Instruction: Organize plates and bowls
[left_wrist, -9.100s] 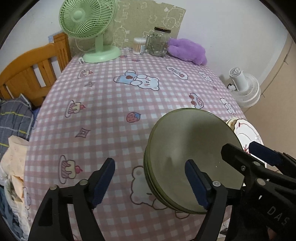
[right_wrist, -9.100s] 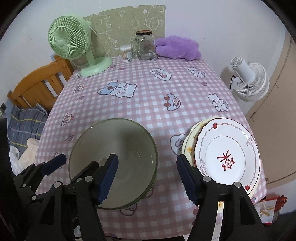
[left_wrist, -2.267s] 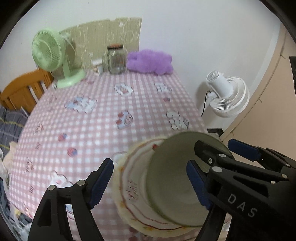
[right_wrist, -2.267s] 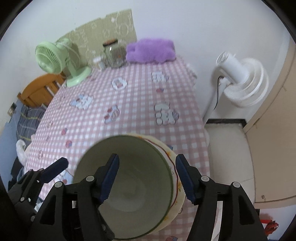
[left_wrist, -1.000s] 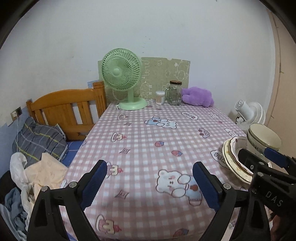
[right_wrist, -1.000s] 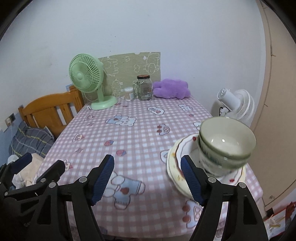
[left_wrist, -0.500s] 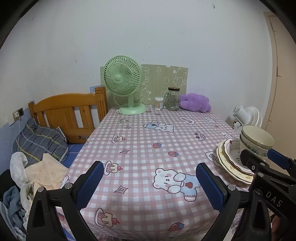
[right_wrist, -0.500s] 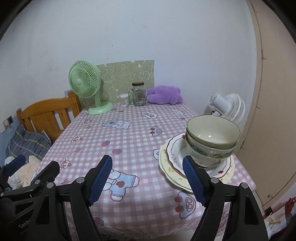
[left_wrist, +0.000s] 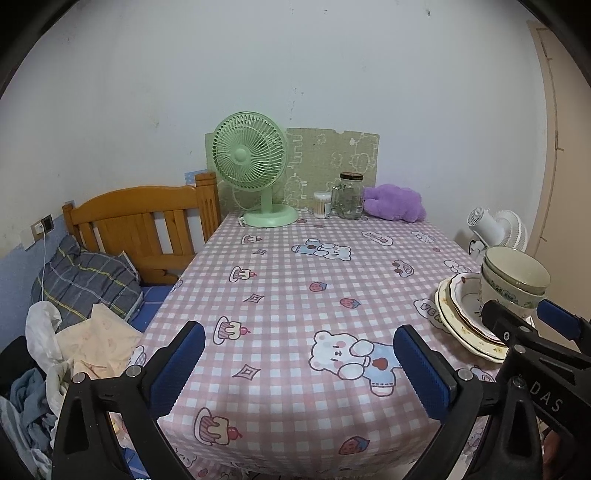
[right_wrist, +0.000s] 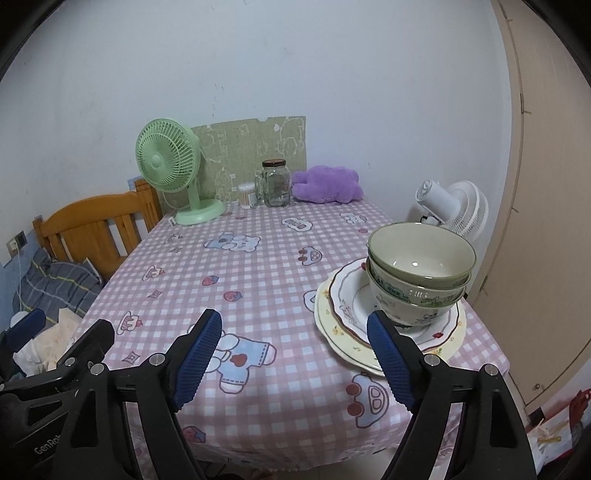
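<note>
While both grippers are hanging over the near edge of the table, nothing is lying between the fingers of either one; the left gripper is holding its blue pads spread wide above the pink checked cloth, and the right gripper is opening, its jaws parted with only cloth showing in the gap. Two green-rimmed bowls are sitting nested one inside the other, upright, on a stack of plates at the table's right side, near its front corner; the right gripper's right pad is showing just in front of the plates' rim, though whether it is touching them I cannot tell. At the far end a green fan, a glass jar and a purple plush toy are standing along the wall; a white fan is standing beyond the table's right edge.
</note>
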